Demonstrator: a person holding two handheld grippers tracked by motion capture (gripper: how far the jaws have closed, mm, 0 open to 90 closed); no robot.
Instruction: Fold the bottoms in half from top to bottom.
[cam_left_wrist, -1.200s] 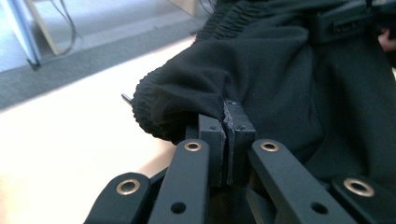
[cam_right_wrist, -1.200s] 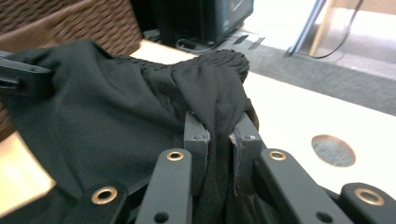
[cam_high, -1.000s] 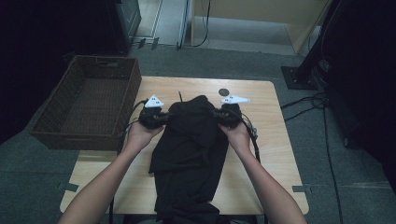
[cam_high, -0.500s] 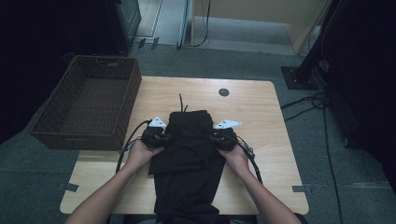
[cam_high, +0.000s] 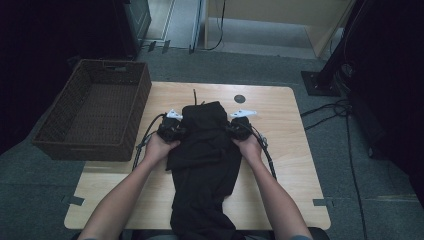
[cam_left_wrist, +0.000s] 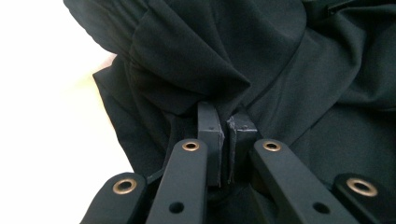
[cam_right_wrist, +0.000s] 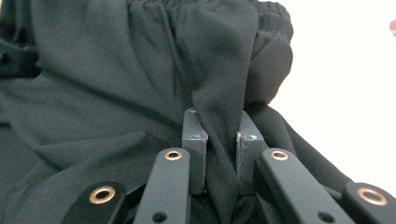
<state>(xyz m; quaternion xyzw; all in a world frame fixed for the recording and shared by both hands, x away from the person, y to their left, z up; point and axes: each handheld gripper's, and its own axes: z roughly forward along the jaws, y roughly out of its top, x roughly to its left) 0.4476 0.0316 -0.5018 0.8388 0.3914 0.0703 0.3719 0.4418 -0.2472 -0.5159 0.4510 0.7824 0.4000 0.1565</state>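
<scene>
Trousers (cam_high: 205, 165), black, spread lengthwise on the table (cam_high: 290, 175) and caught at their far end from both flanks. Left gripper (cam_left_wrist: 226, 122) clamped on a pleat of the cloth at one side, jaws almost together with just a thin fold squeezed between the pads. Right gripper (cam_right_wrist: 218, 122) likewise clamped on the opposite side, jaws a little wider because of a thicker ridge of fabric standing up between them. Elastic waistband (cam_right_wrist: 196, 3) just beyond the right jaws, bunched and turned over; drawstring (cam_high: 195, 95) poking out farther ahead of both tools. Rest of the trousers trailing back from the grippers, between the forearms, toward the near table edge and over it.

Probably mid-fold: matched grips at equal height, one per side, so as to keep the top edge level and carry it over the legs without skewing. Pinching at the side seams rather than the middle likely meant to leave the fold line straight. Wicker basket (cam_high: 85, 145) well out beyond the left gripper, off the table's side, apparently the place for the folded piece.
</scene>
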